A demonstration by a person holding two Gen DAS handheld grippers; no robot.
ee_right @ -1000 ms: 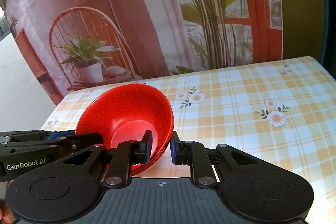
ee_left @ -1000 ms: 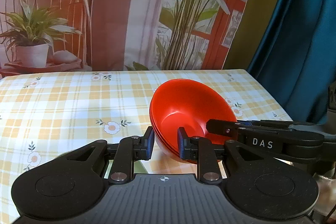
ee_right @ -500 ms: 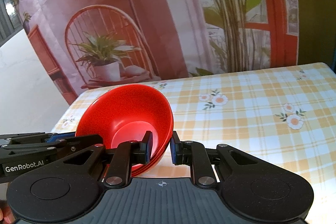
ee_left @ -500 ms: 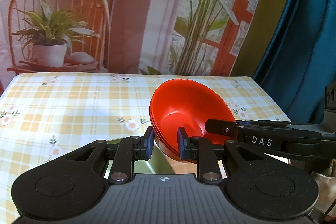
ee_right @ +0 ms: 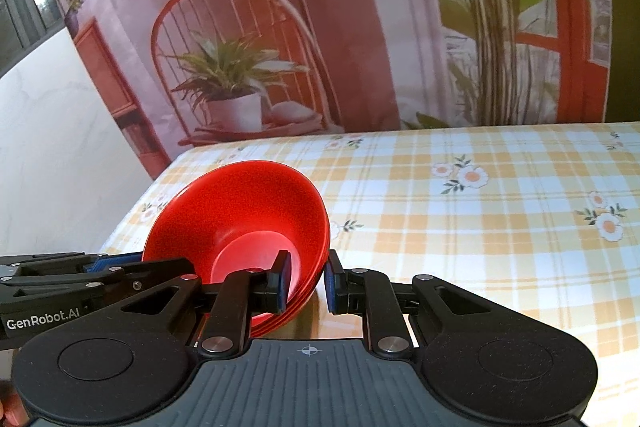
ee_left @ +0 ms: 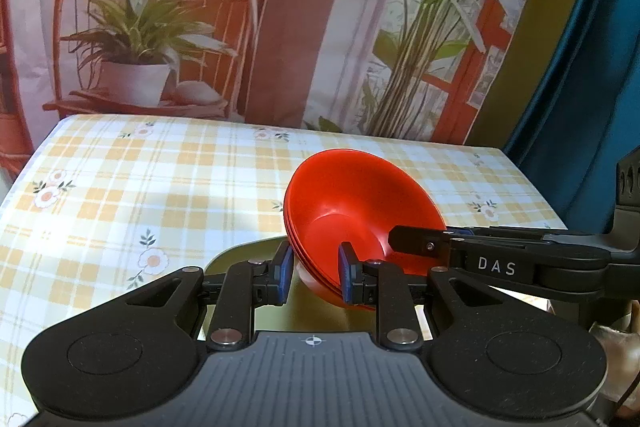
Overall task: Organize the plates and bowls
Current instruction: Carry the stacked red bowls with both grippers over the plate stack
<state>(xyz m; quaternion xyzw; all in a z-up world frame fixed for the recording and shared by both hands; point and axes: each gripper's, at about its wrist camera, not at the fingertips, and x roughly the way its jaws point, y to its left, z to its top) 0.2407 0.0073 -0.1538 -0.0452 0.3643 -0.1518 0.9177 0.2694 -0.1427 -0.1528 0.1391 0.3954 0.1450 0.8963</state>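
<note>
Left claw [ee_left: 312, 277] clenched on bowls' [ee_left: 360, 211] near rim | right claw [ee_right: 305, 283] grips opposite rim | stack tilted above desk [ee_left: 160, 195]

Glossy red stacked bowls [ee_left: 356, 211] at centre, yellow-and-white checked tablecloth [ee_left: 160, 187] with orange-centred daisies, olive-green plate [ee_left: 256, 251] at 6 o'clock, black grippers' blue fingertips [ee_left: 285, 273], teal curtain [ee_left: 580, 67] at 3 o'clock, terracotta chair-and-plant backdrop [ee_left: 200, 7] at 12 o'clock

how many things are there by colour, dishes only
red bowls: 3, nested in one stack, counted by their rims
olive-green plate under the stack: 1
total: 4 dishes
Both sets of jaws clamp the stack's rim, from opposite sides.
</note>
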